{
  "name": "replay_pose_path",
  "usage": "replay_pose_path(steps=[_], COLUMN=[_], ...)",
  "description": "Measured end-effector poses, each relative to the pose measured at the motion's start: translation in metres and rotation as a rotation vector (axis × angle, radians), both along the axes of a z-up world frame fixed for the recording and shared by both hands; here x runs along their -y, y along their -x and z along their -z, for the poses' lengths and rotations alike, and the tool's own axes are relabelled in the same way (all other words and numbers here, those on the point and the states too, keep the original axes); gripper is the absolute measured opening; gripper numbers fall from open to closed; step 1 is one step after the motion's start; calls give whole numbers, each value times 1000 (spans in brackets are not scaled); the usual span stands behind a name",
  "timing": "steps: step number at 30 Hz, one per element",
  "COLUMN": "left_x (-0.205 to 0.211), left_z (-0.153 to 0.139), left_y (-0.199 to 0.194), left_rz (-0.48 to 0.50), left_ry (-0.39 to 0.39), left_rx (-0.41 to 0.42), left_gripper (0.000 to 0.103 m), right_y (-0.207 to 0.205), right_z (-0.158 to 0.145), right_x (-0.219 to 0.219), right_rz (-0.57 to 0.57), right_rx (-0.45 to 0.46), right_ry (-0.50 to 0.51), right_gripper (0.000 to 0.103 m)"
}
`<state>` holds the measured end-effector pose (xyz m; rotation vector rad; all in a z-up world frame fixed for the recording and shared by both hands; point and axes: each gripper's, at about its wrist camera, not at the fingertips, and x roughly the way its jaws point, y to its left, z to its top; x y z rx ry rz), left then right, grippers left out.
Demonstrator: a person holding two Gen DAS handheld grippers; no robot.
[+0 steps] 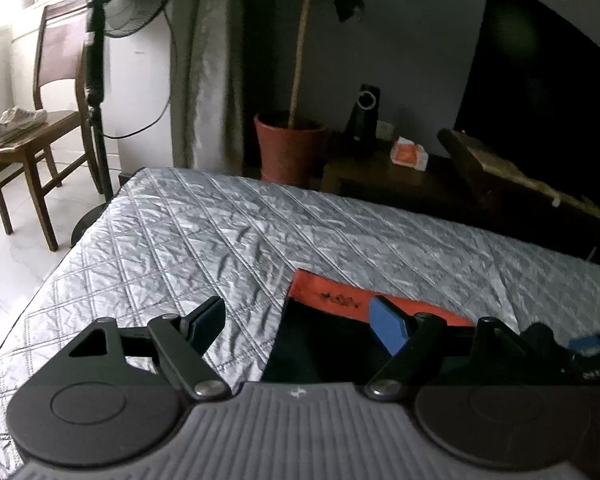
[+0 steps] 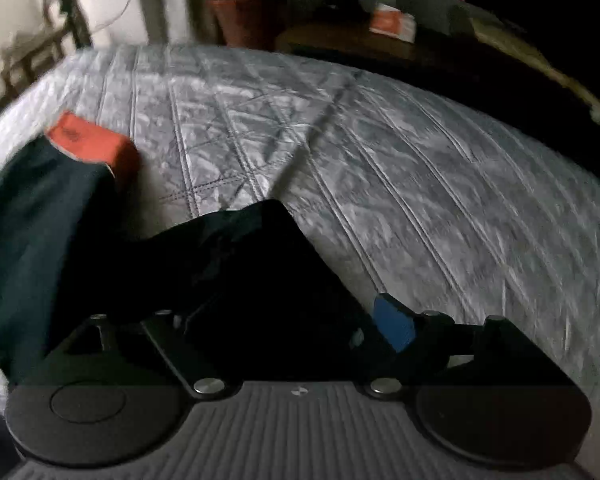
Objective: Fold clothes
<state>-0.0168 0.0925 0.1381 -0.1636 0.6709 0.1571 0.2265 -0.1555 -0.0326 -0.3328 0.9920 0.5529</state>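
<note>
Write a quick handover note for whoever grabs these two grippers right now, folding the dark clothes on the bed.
Left gripper: open, holding nothing, over the orange waistband corner.
Right gripper: open, nothing pinched, above a loose flap of the dark garment.
The garment lies on the quilted bedspread, partly bunched.
Done: unclear how many folds.
Left: regrasp, flatten, finish folding.

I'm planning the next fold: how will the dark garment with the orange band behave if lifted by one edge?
Probably floppy: the dark garment lies limp and creased on the quilted bedspread, so it should drape and sag. It looks thin, so likely light. The orange band looks flatter, perhaps slightly firmer to pinch.
</note>
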Motion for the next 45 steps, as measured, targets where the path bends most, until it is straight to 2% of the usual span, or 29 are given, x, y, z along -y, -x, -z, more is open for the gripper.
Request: replay_pose_path(steps=[1, 3, 4, 5, 6, 8, 10, 13, 15, 16, 18, 19, 20, 22, 24, 27, 29, 31, 32, 33, 34, 35, 38, 43, 45], left_x=[2, 5, 6, 7, 8, 11, 14, 16, 17, 18, 18, 18, 17, 16, 17, 19, 21, 21, 21, 19, 18, 16, 10, -1, -8], left_z=[1, 1, 2, 2, 3, 3, 3, 5, 5, 6, 5, 5, 5, 5, 5, 5, 5, 5, 6, 6, 5, 4, 1, -4, -7], left_y=[-2, -5, -6, -7, -8, -8, -8, -7, -6, -6, -4, -3, -3, -3, -2, -1, -1, -1, -1, -1, -1, 0, 1, 4, 6], left_rz=[6, 14, 18, 20, 22, 31, 41, 49, 53, 56, 62, 63, 62, 56, 53, 58, 63, 64, 64, 61, 59, 57, 44, 1, -34], left_ry=[-4, -8, -9, -9, -9, -10, -16, -21, -23, -23, -28, -28, -28, -27, -28, -30, -31, -30, -28, -25, -20, -15, -2, 9, 5], left_rx=[-2, -4, -6, -7, -9, -10, -10, -13, -14, -15, -13, -12, -13, -14, -13, -11, -9, -11, -13, -13, -12, -9, 4, 29, 48], left_gripper=[76, 76, 76, 76, 76, 76, 76, 76, 76, 76, 76, 76, 76, 76, 76, 76, 76, 76, 76, 76, 76, 76, 76, 76, 76], right_y=[-3, -14, -18, -21, -23, -27, -26, -9, 18, 33, 69, 95, 117, 168, 221, 265, 281, 289, 285, 282, 274, 262, 229, 190, 195], right_z=[3, 7, 5, 1, -4, -17, -22, -29, -46, -52, -60, -66, -71, -77, -74, -58, -44, -30, -24, -18, -17, -18, -40, -129, -155], right_x=[-1, 3, 9, 18, 28, 50, 66, 82, 102, 108, 113, 111, 108, 87, 48, -8, -38, -65, -73, -82, -88, -92, -91, -53, -46], right_rz=[-10, 20, 59, 110, 178, 336, 428, 481, 504, 492, 407, 331, 256, -7, -302, -551, -649, -717, -720, -723, -693, -641, -465, -129, -80], right_rx=[-10, -60, -69, -66, -30, 88, 154, 234, 310, 331, 343, 341, 338, 261, 198, 68, 47, 89, 87, 86, 62, 22, 52, 190, 248], right_ry=[4, -12, -27, -45, -43, -10, 46, 158, 177, 174, 128, 77, 39, -75, -102, -102, -62, 41, 63, 84, 71, 36, -94, -509, -598], right_gripper=[88, 79, 48, 36, 36, 27, 29, 42, 44, 49, 50, 60, 76, 86, 86, 86, 86, 86, 82, 71, 33, 14, 9, 7, 7])
